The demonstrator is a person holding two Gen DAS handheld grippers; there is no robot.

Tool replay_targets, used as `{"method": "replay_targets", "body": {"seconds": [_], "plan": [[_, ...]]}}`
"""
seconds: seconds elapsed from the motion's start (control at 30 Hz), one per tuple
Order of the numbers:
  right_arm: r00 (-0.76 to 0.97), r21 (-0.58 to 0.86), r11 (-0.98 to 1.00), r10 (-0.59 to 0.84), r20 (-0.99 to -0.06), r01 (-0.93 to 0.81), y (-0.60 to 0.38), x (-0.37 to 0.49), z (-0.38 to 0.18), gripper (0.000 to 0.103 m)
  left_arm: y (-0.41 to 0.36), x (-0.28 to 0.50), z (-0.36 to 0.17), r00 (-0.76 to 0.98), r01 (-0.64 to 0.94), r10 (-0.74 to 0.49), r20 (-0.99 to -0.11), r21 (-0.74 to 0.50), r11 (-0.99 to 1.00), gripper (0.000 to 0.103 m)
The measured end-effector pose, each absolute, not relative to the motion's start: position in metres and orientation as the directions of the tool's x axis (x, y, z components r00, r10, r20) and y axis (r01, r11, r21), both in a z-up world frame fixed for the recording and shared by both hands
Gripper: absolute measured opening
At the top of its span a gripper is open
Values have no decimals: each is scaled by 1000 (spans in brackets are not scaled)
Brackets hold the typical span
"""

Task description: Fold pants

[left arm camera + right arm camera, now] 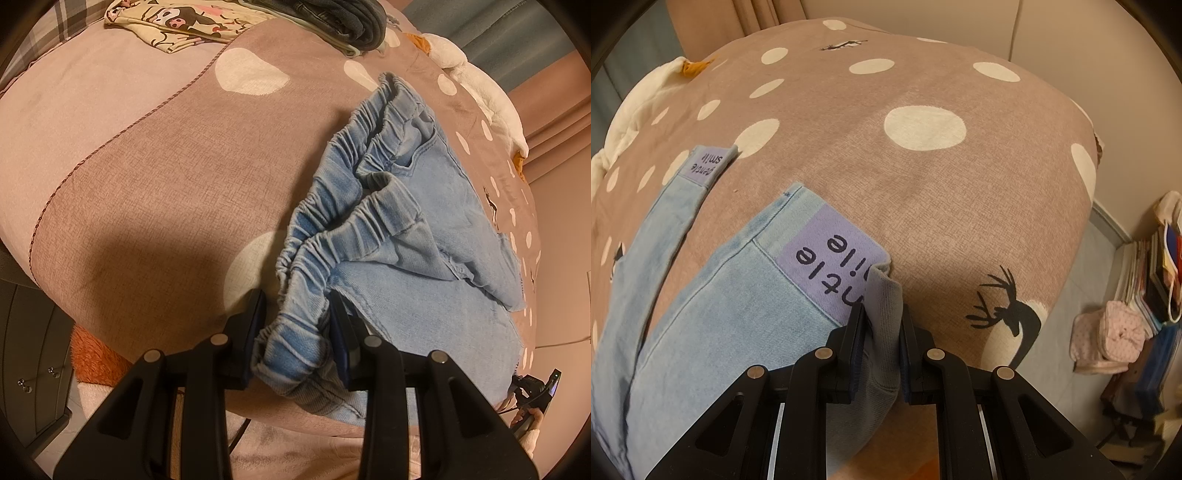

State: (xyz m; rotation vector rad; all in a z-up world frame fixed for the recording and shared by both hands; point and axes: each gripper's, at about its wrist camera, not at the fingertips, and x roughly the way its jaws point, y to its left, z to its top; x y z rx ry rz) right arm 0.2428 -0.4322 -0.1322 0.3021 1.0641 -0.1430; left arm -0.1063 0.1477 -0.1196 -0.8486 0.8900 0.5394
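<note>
Light blue denim pants (pixel 424 229) lie on a brown bedspread with white dots. In the left wrist view their gathered elastic waistband (pixel 332 206) bunches toward me, and my left gripper (pixel 297 314) is shut on its near corner. In the right wrist view both legs (pixel 720 302) run away to the left, each ending in a purple cuff printed "gentle smile". My right gripper (pixel 884 321) is shut on the folded-up edge of the near cuff (pixel 827 254). The far cuff (pixel 707 164) lies flat on the bed.
The bedspread (pixel 923 184) carries a black deer print (pixel 1001 310). At the bed's far end lie a cartoon-print cloth (pixel 173 22) and dark folded clothes (pixel 347 18). A white plush (pixel 480 88) lines the edge. Books and a pink bundle (pixel 1115 336) sit on the floor to the right.
</note>
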Motion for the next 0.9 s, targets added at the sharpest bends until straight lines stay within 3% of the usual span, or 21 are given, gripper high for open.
{"method": "replay_targets", "body": {"seconds": [0.37, 0.67, 0.9], "plan": [[491, 211, 944, 63, -869, 253, -437, 244, -130, 12, 153, -109, -118, 546, -718, 51, -836, -436, 542, 31], [566, 213, 954, 57, -822, 213, -435, 231, -96, 12, 161, -120, -97, 593, -676, 28, -805, -479, 561, 28], [502, 239, 936, 81, -861, 258, -443, 239, -133, 12, 158, -117, -120, 538, -708, 31, -842, -432, 559, 32]]}}
